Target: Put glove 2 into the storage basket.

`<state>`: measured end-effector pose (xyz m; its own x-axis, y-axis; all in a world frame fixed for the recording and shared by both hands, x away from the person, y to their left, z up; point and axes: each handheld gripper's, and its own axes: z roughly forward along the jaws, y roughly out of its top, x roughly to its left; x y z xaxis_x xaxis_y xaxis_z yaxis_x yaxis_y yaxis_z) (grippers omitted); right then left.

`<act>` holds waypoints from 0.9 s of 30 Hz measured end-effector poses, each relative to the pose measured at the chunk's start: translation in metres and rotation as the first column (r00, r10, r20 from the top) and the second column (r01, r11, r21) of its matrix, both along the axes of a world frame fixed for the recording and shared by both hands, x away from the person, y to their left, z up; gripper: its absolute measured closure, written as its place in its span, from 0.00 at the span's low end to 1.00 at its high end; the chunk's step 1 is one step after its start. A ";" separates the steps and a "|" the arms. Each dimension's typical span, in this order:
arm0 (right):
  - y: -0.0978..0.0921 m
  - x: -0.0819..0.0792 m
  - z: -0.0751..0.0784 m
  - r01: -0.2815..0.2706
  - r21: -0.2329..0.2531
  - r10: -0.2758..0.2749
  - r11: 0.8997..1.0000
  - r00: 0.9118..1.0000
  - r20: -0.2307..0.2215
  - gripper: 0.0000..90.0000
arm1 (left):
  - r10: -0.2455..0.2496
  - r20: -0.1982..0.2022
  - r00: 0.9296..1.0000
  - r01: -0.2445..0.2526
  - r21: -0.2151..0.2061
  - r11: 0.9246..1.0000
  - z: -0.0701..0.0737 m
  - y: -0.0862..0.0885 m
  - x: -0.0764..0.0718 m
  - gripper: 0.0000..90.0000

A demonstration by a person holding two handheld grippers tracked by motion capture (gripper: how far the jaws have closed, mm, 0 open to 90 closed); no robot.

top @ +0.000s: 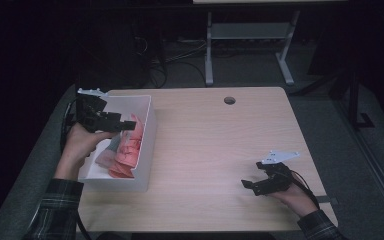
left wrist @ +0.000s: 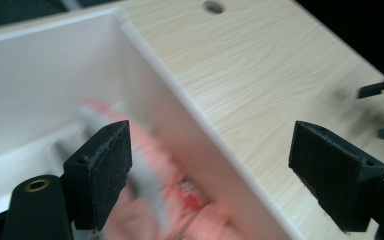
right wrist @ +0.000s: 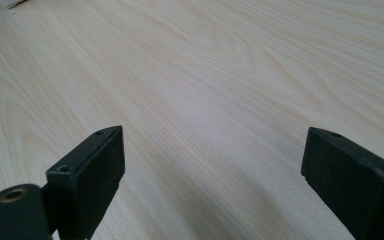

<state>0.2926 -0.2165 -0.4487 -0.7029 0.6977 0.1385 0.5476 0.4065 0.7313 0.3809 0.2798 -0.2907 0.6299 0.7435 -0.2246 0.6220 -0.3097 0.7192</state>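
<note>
A white open box [top: 149, 142] stands at the table's left side. Inside lie pink packets [top: 128, 146] with some grey ones among them. My left gripper [top: 127, 125] hovers over the box with its jaws wide open and nothing between them. In the left gripper view, that gripper [left wrist: 210, 140] straddles the box's right wall [left wrist: 180, 115], and the pink packets [left wrist: 152, 160] are blurred below. My right gripper [top: 252, 176] rests low near the table's front right, open and empty. In its own view, the right gripper [right wrist: 210, 145] faces bare wood.
The light wooden table [top: 215, 145] has a round cable hole [top: 229, 100] near its far edge. The other gripper's jaws [left wrist: 380, 90] show at the right edge of the left gripper view. Behind the table are cables on the floor and a white desk frame [top: 209, 55].
</note>
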 end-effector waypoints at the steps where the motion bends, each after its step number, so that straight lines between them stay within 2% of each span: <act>1: 0.000 0.000 0.000 0.000 0.000 0.000 1.000 1.000 0.000 0.11 | -0.018 0.006 1.000 0.018 0.007 1.000 0.002 -0.007 -0.002 0.19; 4: 0.000 0.000 0.000 -0.005 -0.003 0.005 1.000 1.000 0.005 0.11 | -0.074 0.023 0.997 0.074 0.013 0.997 0.006 -0.032 -0.009 0.19; 7: 0.000 0.000 0.000 -0.006 -0.003 0.006 1.000 1.000 0.005 0.11 | -0.109 0.036 0.993 0.108 0.018 0.994 0.007 -0.049 -0.015 0.19; 10: -0.001 0.000 0.000 -0.006 -0.006 0.006 1.000 1.000 0.006 0.11 | -0.153 0.045 0.987 0.152 0.012 0.988 0.006 -0.070 -0.022 0.19; 15: 0.000 0.000 0.000 -0.006 -0.017 0.006 1.000 1.000 0.000 0.11 | -0.214 0.055 0.975 0.212 0.030 0.977 0.001 -0.100 -0.032 0.19; 18: -0.001 0.000 0.000 -0.009 -0.018 0.009 1.000 1.000 0.003 0.11 | -0.253 0.055 0.966 0.252 0.027 0.967 -0.005 -0.116 -0.038 0.19; 20: 0.000 0.000 0.000 -0.009 -0.019 0.009 1.000 1.000 0.003 0.11 | -0.275 0.054 0.960 0.273 0.039 0.961 -0.010 -0.127 -0.042 0.19; 24: -0.001 0.000 0.000 -0.010 -0.020 0.010 1.000 1.000 0.003 0.11 | -0.318 0.037 0.947 0.315 0.068 0.947 -0.028 -0.147 -0.049 0.19; 27: 0.000 0.000 0.000 -0.011 -0.021 0.011 1.000 1.000 0.002 0.11 | -0.336 0.025 0.942 0.333 0.085 0.939 -0.041 -0.157 -0.051 0.19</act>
